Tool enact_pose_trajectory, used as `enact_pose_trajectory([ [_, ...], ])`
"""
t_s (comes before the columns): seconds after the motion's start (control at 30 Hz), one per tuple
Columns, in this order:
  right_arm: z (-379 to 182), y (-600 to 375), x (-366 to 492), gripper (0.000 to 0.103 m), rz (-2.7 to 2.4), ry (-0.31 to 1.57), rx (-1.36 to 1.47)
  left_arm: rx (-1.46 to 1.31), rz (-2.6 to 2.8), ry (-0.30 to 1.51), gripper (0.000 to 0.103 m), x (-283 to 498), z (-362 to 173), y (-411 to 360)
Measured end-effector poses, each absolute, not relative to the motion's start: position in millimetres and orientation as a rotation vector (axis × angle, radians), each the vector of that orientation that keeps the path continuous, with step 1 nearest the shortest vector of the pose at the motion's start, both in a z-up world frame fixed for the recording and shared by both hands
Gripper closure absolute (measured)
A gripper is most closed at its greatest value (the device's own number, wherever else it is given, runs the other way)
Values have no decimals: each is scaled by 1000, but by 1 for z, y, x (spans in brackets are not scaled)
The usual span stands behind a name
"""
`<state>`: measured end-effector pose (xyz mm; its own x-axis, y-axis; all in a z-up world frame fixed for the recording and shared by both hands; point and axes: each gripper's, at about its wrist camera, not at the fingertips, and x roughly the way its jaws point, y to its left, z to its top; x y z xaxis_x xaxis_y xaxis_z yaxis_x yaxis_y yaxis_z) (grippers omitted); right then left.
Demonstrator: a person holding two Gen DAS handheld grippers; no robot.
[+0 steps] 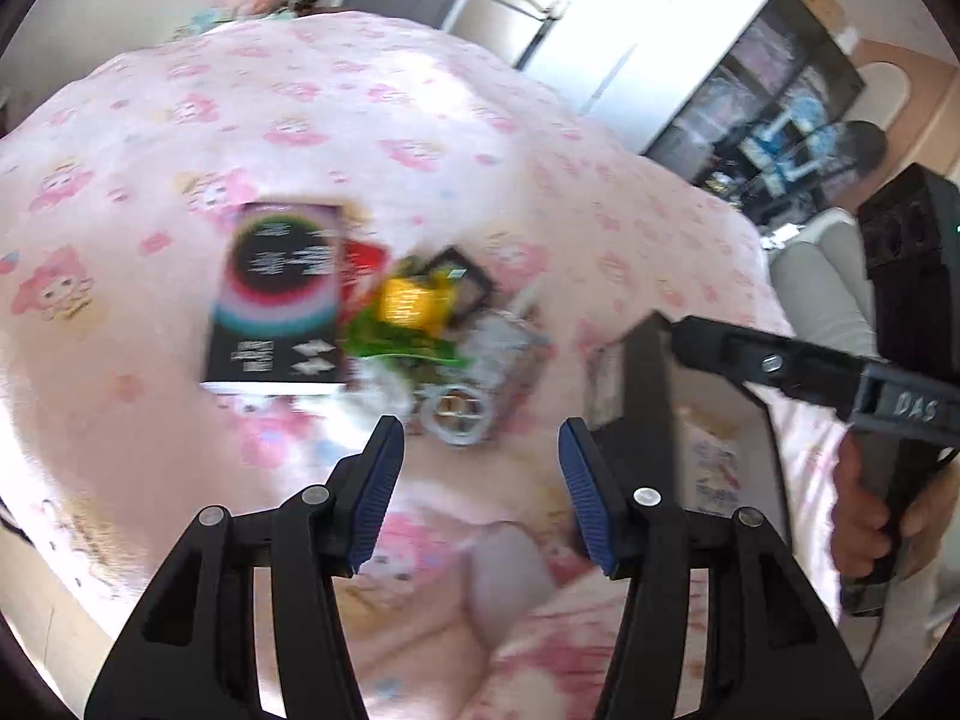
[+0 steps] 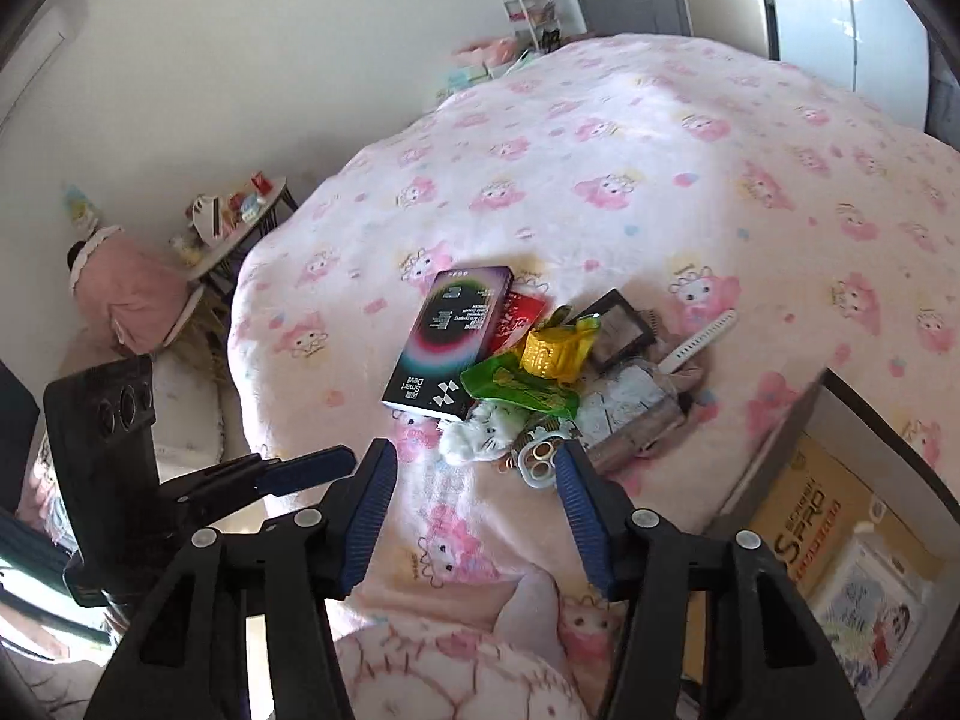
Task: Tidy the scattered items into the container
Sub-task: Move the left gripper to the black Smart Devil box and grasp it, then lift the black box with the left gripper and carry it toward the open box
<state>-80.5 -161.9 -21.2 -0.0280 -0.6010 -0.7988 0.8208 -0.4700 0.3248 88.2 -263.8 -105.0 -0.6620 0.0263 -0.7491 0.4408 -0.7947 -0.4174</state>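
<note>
A pile of items lies on the pink bedspread [image 2: 630,168]: a black box [image 2: 453,342] with a coloured ring, a red packet [image 2: 517,315], a yellow packet [image 2: 549,351], a green packet [image 2: 519,387], a white plush toy [image 2: 480,435], a round silver piece [image 2: 540,456], a dark flat case [image 2: 618,324] and a white strap [image 2: 699,342]. The box [image 1: 279,294] and the silver piece [image 1: 459,414] also show, blurred, in the left wrist view. My left gripper [image 1: 480,462] is open above the near edge of the pile. My right gripper [image 2: 474,492] is open close to the silver piece. The container [image 2: 840,528] is a dark-rimmed box at the right.
The container [image 1: 708,420] sits right of the left gripper, with the right gripper's body [image 1: 840,372] over it. The left gripper's body [image 2: 120,450] shows at the left of the right wrist view. A small cluttered table [image 2: 240,216] stands beyond the bed's left edge.
</note>
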Motion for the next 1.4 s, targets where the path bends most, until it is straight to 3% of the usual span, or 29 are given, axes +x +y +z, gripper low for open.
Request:
enact_pose_trajectory([
  [0.2,-77,-236,-97,52,-1558,478,1298,1131,-2270,1088,48,97,-183,-348],
  [0.43,-118,-250,-98,52,-1451,614,1342,1104,-2213,1177,47,79,-234,-400],
  [0.57,-128,-254,-118,52,-1444,522,1395,1132,-2242,1241,47,57,-250,-412],
  [0.7,-134,-264,-125,52,-1426,472,1407,1204,-2286,1222,65,53,-236,-389],
  [0.83,-143,-276,-133,52,-1461,430,1420,1270,-2351,1224,66,56,-232,-355],
  [0.9,-153,-281,-140,52,-1476,411,1458,1246,-2347,1209,60,58,-234,-351],
  [1.13,-177,-296,-133,52,-1390,434,1491,1196,-2297,1353,60,56,-249,-372],
  [1.3,-166,-299,-128,52,-1477,476,1424,1170,-2275,1443,71,70,-251,-365],
  [1.4,-148,-293,-135,52,-1486,351,1375,1133,-2268,1464,73,84,-246,-358],
])
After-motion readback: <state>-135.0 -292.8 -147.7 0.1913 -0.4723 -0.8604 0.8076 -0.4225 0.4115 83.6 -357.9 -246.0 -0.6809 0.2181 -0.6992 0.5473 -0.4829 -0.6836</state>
